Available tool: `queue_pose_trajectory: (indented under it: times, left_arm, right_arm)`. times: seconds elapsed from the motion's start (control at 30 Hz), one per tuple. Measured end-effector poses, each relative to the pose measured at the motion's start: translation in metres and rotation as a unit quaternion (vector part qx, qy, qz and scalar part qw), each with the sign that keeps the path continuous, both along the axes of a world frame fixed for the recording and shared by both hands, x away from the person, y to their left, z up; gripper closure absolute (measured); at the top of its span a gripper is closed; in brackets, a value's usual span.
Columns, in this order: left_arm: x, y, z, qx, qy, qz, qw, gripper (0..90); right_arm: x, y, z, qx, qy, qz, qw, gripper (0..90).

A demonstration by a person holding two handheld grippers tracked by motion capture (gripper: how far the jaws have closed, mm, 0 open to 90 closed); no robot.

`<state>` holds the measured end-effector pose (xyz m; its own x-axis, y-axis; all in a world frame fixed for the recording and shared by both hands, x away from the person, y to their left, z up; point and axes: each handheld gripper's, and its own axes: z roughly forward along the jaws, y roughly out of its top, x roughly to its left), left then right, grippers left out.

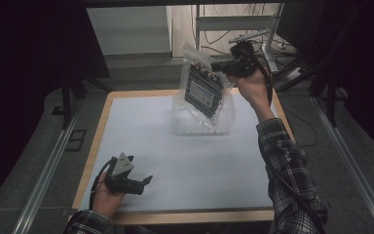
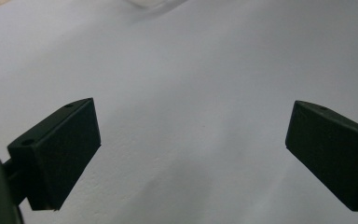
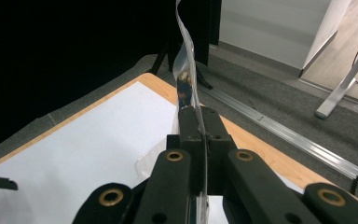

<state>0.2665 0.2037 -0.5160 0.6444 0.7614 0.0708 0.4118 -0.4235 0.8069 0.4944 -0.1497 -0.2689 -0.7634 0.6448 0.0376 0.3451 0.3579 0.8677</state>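
Clear bag (image 1: 202,87) holding dark ribbed block hangs tilted from right tongs (image 1: 222,67).

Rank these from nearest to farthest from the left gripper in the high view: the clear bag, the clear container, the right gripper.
1. Clear container, on the table's far half.
2. Clear bag, held up above it.
3. Right gripper, farthest, pinching the bag's edge.
Left gripper sits near-left.

The high view looks forward and down from above the near edge of the bench (image 1: 185,161), taking in its whole white top. The left gripper view sits low and close over that white top. The right gripper view looks from higher, across the bench's far corner to the floor (image 3: 279,93).
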Motion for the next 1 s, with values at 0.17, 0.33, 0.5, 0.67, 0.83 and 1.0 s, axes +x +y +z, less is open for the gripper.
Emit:
queue_pose_trajectory:
  times: [0.17,0.33,0.5,0.67,0.83,1.0]
  left_arm:
    - [0.0,-0.001,0.0,0.002,0.001,-0.002,1.0,2.7]
    - [0.0,-0.001,0.0,-0.001,0.001,-0.001,1.0,2.7]
    - [0.0,-0.001,-0.001,-0.001,0.001,-0.001,1.0,2.7]
    - [0.0,-0.001,-0.001,-0.002,0.001,0.0,1.0,2.7]
    - [0.0,-0.001,0.0,0.001,0.001,-0.002,1.0,2.7]
    - [0.0,-0.001,0.0,0.001,0.001,-0.002,1.0,2.7]
  right_arm:
    - [0.012,0.002,-0.004,0.0,-0.002,-0.001,1.0,88.7]
    - [0.023,0.006,-0.013,-0.008,0.0,-0.002,1.0,88.7]
    - [0.031,0.012,-0.022,-0.003,0.002,0.003,1.0,88.7]
    - [0.035,0.017,-0.025,-0.004,0.004,0.006,1.0,88.7]
    - [0.036,0.024,-0.03,-0.007,0.006,0.009,0.9999,88.7]
    - [0.042,0.029,-0.045,-0.019,0.019,0.004,0.9996,88.7]
